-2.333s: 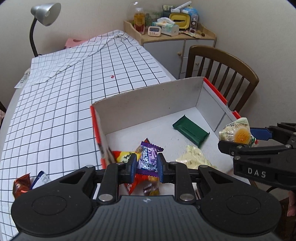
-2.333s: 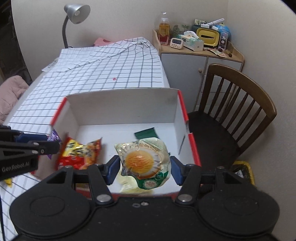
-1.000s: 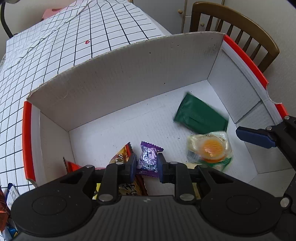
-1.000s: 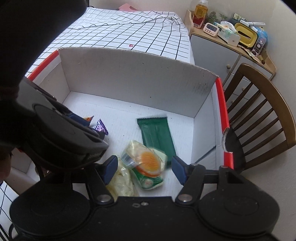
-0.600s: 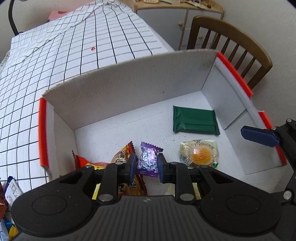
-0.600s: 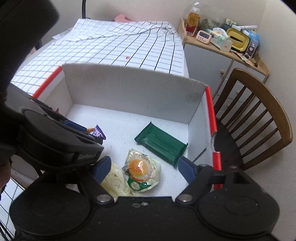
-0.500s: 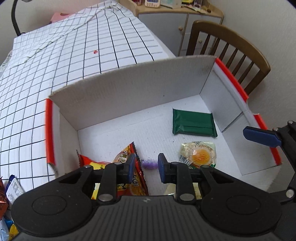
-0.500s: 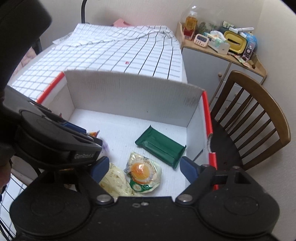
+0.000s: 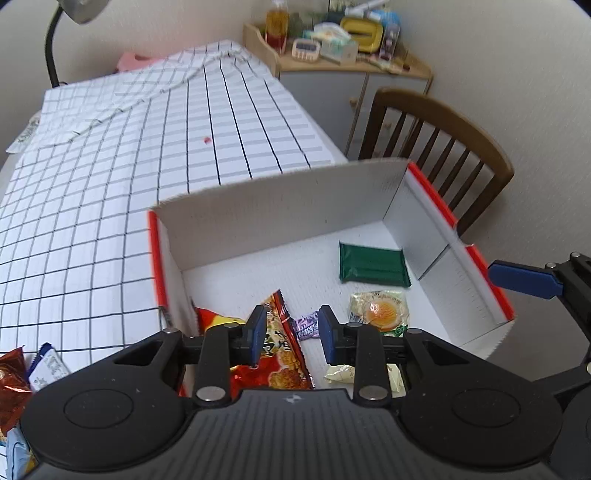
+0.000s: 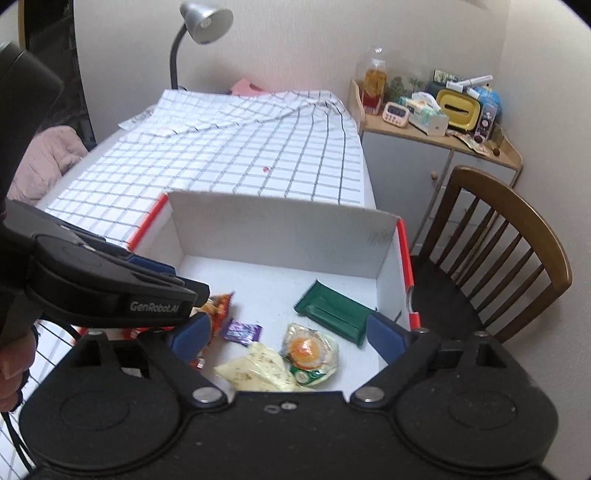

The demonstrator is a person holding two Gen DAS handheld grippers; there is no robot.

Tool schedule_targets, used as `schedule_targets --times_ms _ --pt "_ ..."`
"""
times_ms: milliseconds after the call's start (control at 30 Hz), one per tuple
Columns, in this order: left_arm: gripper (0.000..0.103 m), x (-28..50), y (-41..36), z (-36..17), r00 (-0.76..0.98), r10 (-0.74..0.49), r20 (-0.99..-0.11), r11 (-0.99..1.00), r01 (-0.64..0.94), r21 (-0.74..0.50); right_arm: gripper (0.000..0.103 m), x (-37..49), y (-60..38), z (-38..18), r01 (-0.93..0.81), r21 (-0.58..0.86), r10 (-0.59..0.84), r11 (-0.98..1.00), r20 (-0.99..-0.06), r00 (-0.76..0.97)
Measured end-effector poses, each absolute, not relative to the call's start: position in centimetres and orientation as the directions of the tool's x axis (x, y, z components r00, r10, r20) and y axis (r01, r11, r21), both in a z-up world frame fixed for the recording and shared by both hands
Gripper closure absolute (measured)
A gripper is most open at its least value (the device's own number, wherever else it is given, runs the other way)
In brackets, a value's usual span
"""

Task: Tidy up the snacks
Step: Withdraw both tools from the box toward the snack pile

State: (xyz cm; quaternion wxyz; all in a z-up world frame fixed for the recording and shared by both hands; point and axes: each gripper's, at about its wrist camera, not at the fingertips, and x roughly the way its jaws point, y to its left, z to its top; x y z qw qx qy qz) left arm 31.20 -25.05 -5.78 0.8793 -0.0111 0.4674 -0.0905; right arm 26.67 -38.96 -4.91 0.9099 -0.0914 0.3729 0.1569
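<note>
A white cardboard box [image 9: 280, 210] [image 10: 280, 225] with red edges sits on the checked tablecloth. On its floor lie a small purple candy [image 9: 306, 325] [image 10: 243, 331], a red snack bag [image 9: 280, 354], a green bar [image 9: 373, 263] [image 10: 334, 311], an egg-print packet [image 9: 380, 310] [image 10: 310, 349] and a pale yellow packet [image 10: 258, 367]. My left gripper [image 9: 292, 334] hangs above the box, its jaws opening with nothing held; the purple candy lies on the floor below them. My right gripper [image 10: 284, 338] is wide and still opening, empty, above the egg-print packet.
Loose snack wrappers [image 9: 22, 369] lie on the tablecloth [image 9: 110, 177] left of the box. A wooden chair [image 10: 498, 258] stands at the right beside a cabinet [image 10: 424, 155] with clutter on top. A desk lamp [image 10: 199, 26] is at the far end.
The left gripper let go of the purple candy, which now lies in the box. The right gripper released the egg-print packet and spread wider. Both grippers have risen above the box.
</note>
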Motion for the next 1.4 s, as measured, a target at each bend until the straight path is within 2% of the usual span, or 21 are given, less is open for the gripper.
schedule_targets --times_ms 100,167,267,400,500,667,867,967,1400 --pt "0.069 30.0 -23.8 -4.6 0.582 -0.178 -0.794 0.983 0.145 -0.114 0.008 25.7 -38.4 -3.9 -0.359 -0.04 0.236 0.933 -0.686 0.689" --pt "0.053 29.2 -22.8 -4.0 0.605 -0.165 -0.779 0.986 0.126 -0.111 0.008 25.1 -37.9 -3.3 -0.359 -0.041 0.24 0.932 -0.672 0.7" --pt "0.041 28.1 -20.8 -3.1 0.632 -0.176 -0.755 0.984 0.107 -0.14 0.007 24.2 -37.3 -2.4 -0.369 -0.028 0.263 0.929 -0.653 0.71" --pt "0.041 26.3 -18.5 -2.3 0.656 -0.174 -0.735 0.984 0.092 -0.151 0.006 22.9 -36.1 -1.5 -0.39 -0.002 0.301 0.921 -0.63 0.716" --pt "0.04 24.8 -16.8 -1.7 0.674 -0.169 -0.719 0.984 0.081 -0.156 0.0 21.9 -35.0 -1.1 -0.405 0.023 0.334 0.914 -0.612 0.718" --pt "0.032 22.3 -13.8 -1.0 0.715 -0.137 -0.686 0.988 0.053 -0.142 0.0 20.3 -32.9 -0.9 -0.449 0.064 0.397 0.891 -0.587 0.705" --pt "0.032 19.8 -10.0 -0.8 0.735 -0.097 -0.671 0.992 0.016 -0.126 0.0 18.3 -29.9 -1.4 -0.493 0.097 0.454 0.864 -0.572 0.683" --pt "0.028 18.9 -7.7 -1.0 0.734 -0.085 -0.674 0.99 -0.012 -0.138 0.0 17.5 -28.3 -1.8 -0.509 0.125 0.483 0.852 -0.564 0.67" --pt "0.028 18.2 2.9 -3.1 0.667 -0.013 -0.745 0.982 -0.131 -0.134 0.0 16.1 -19.3 -6.0 -0.521 0.22 0.529 0.825 -0.627 0.572"
